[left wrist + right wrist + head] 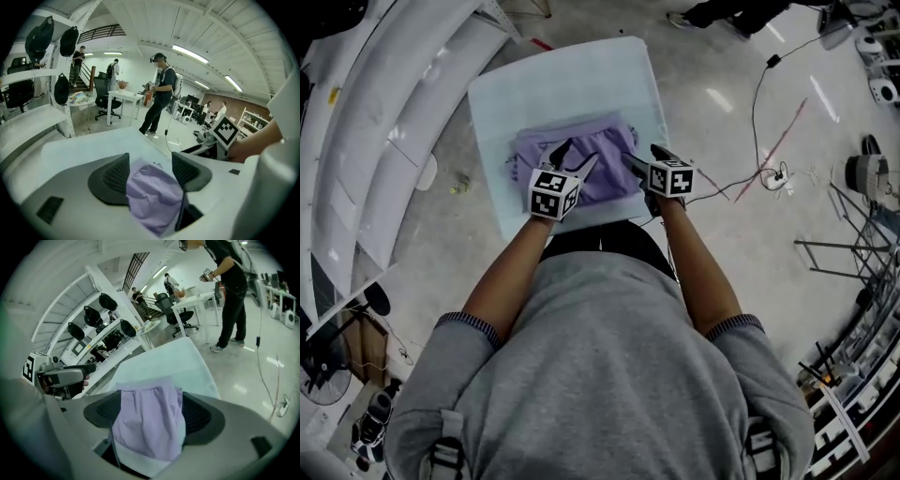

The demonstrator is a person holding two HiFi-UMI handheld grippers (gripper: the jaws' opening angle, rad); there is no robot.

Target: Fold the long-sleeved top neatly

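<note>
Close against the bench's near edge stands a person in a grey sweatshirt (600,375), both forearms stretched out over it and a tool in each hand. The left tool (575,157) hangs above the near left part of the bench, its marker cube (551,194) turned upward. Its jaws are spread wide, and its own view shows rumpled lilac cloth in the gap between them. The right tool (639,161) is over the bench's near right part, its cube (671,178) close to the bench's right edge. Its jaws also stand wide apart, with lilac fabric filling the space between the ribbed pads (194,413) and a strip of the white bench showing below the cloth. The long-sleeved top (605,148), pale purple, lies gathered into a compact, roughly rectangular bundle on the near middle of the bench (581,75), with both tools at the side of it closest to the person. To the left of the bench run long white shelves (375,122). To its right a black cable (757,103) trails across the grey floor (722,56). Beyond the bench's far edge, as the left tool's view shows, a person (159,93) in dark clothes stands on the shiny floor, with a black office chair (104,98) further off to the left
</note>
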